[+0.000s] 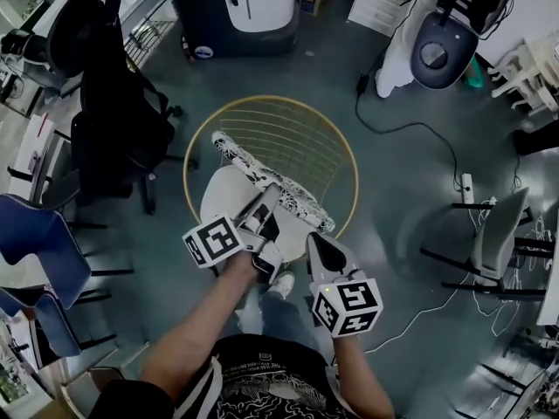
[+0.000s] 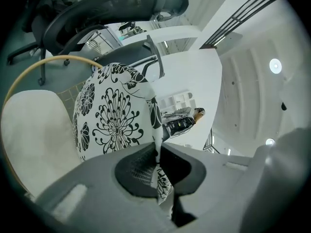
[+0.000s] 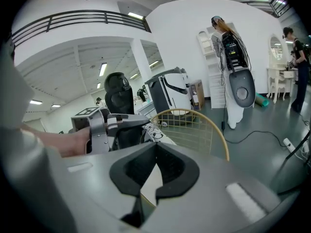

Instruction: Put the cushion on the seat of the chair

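Left gripper [image 1: 272,194] clamped on edge of floral cushion [image 1: 272,182], fabric pinched between pads (clear in left gripper view, gripper [image 2: 156,150], cushion [image 2: 114,111]); cushion held on edge, slanting across round wire chair [image 1: 271,98], above cream seat pad [image 1: 220,201]; right gripper [image 1: 314,241] just beside left, near cushion's lower end, jaws together with nothing between them [image 3: 155,147]; black office chair [image 1: 113,103] off to left.
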The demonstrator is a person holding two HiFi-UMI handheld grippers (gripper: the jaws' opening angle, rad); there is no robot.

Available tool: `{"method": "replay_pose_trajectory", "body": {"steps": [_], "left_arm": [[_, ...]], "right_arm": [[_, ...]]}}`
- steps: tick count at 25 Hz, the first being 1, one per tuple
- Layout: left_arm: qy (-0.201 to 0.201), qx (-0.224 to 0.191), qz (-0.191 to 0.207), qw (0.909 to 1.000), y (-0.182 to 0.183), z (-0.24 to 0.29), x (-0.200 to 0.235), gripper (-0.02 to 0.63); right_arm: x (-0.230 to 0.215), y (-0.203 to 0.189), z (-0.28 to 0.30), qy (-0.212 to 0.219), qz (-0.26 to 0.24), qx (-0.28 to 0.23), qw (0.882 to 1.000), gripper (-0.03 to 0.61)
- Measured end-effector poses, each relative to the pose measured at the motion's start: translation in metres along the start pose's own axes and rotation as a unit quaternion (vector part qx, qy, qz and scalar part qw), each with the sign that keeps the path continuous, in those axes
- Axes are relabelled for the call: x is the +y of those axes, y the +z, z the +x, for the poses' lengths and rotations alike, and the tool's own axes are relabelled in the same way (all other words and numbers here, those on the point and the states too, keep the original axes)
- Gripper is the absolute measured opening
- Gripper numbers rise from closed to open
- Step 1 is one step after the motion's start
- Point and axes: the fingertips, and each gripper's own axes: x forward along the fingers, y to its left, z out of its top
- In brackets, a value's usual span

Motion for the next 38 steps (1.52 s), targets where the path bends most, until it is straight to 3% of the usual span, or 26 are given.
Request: {"method": "replay_pose_trajectory", "body": {"steps": [12,22,38], "left_arm": [[0.059,0.042,-0.024,0.9971,-0.026,-0.076,0.080,0.009],[0.118,0.096,-0.042,0.9874,-0.054,-0.138,0.169,0.010],[0.146,0.183,-0.061,0.9702,-0.095,-0.194,0.265,0.014]], "right_arm": [[0.028,-0.054,0.016,0.008,0.022,0.046,0.999,-0.002],[0.062,-0.092,0.034,0.001,0.032,0.065,0.997,-0.002],[0.100,-0.158,0.046,-0.040,0.077,0.061,0.994,-0.002]]}}
